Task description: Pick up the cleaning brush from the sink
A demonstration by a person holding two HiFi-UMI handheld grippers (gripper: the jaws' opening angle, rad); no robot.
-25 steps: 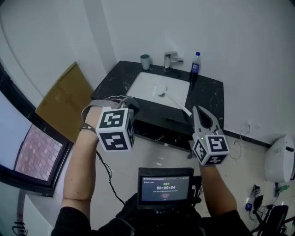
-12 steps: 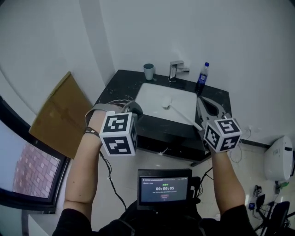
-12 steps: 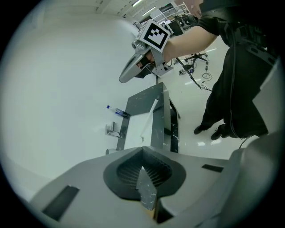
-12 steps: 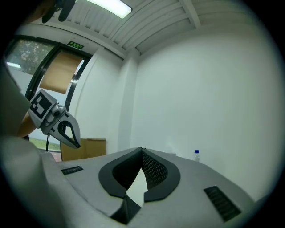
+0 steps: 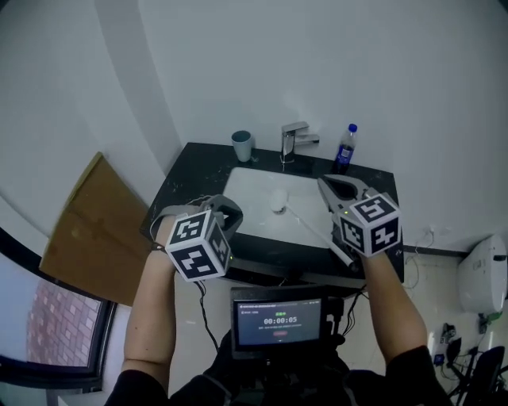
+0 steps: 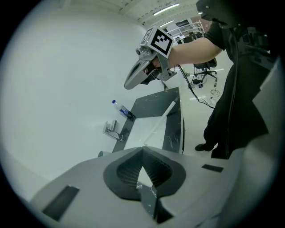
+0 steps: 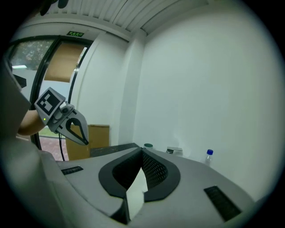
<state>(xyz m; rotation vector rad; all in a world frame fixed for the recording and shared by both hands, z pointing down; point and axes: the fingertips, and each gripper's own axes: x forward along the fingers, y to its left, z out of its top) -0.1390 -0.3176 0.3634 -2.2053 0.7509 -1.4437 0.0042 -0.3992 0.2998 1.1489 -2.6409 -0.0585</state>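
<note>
Even, cool, diffuse indoor light with soft shadows. The smooth white plaster wall [image 5: 262, 71] and the white rectangular ceramic sink [image 5: 246, 194] read bright without glare; the black speckled stone counter [image 5: 186, 170] carries a faint pale sheen. Long ceiling strip lamps [image 6: 165, 9] show in the left gripper view, a daylit glass window [image 7: 24, 51] in the right. Both gripper views bend strongly and have black corners; the head view bows straight lines at its edges.
</note>
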